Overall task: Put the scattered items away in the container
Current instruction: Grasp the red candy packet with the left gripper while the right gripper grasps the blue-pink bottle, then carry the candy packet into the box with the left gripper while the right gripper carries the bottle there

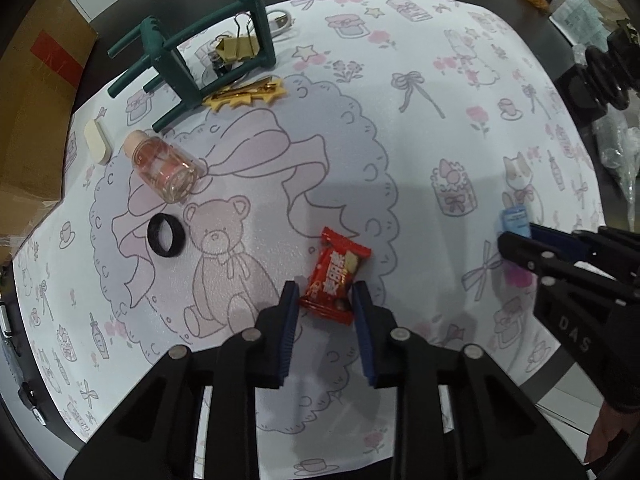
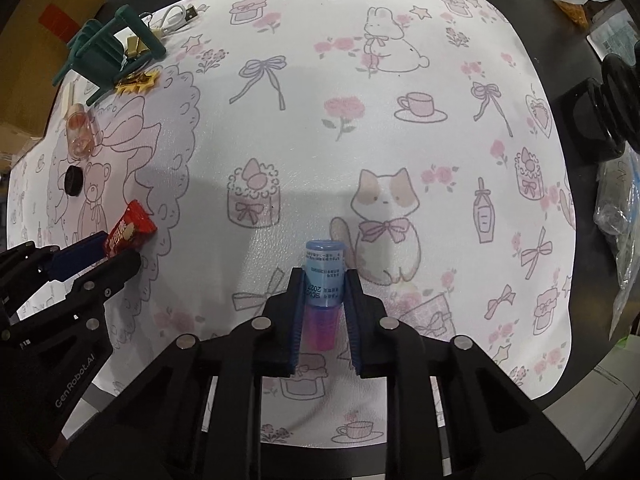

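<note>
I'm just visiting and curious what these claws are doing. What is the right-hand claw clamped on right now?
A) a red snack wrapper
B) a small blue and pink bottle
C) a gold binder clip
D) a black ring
B: in the right wrist view the right gripper has both fingers pressed against the small blue and pink bottle; the red snack wrapper sits between the left gripper's fingers instead.

cluttered workroom table: patterned mat, cardboard box, bags.

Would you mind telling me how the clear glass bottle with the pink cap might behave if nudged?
The clear glass bottle with the pink cap lies on its side, so it would probably roll. It looks rigid, possibly fragile, and its smooth wall may be slippery.
</note>
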Demonstrator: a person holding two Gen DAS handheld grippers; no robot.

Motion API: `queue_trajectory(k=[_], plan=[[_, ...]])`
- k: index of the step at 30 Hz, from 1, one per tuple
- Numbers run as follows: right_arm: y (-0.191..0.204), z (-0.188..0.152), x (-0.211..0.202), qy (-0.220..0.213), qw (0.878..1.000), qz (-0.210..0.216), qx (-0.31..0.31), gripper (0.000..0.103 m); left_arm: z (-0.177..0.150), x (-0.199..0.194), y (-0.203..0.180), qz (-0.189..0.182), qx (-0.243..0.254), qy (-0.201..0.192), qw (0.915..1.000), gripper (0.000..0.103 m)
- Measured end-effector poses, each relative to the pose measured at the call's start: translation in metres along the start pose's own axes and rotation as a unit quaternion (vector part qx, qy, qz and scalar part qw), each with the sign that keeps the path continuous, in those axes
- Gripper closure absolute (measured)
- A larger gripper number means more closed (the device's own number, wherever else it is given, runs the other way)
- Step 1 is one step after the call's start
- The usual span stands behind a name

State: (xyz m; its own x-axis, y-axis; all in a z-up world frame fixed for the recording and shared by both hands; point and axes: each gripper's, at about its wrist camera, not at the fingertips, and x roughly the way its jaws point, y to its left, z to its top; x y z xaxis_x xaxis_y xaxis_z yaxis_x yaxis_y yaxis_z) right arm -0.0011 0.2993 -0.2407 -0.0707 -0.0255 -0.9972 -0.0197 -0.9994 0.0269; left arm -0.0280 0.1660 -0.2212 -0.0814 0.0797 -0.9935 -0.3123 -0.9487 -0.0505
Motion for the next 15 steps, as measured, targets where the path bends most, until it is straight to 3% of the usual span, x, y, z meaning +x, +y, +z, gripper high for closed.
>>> queue_trajectory(k=[11, 15], plan=[[0.017, 0.000, -0.044, -0.013, 1.000, 0.012, -0.009, 0.084, -0.002, -0.059, 0.018, -0.011, -0.007, -0.021, 0.9997, 0.076], [0.016, 0.020, -0.071, -0.026, 0.999, 0.019, -0.017, 0.084, 0.006, -0.088, 0.027, -0.018, -0.016, -0.037, 0.9990, 0.076]])
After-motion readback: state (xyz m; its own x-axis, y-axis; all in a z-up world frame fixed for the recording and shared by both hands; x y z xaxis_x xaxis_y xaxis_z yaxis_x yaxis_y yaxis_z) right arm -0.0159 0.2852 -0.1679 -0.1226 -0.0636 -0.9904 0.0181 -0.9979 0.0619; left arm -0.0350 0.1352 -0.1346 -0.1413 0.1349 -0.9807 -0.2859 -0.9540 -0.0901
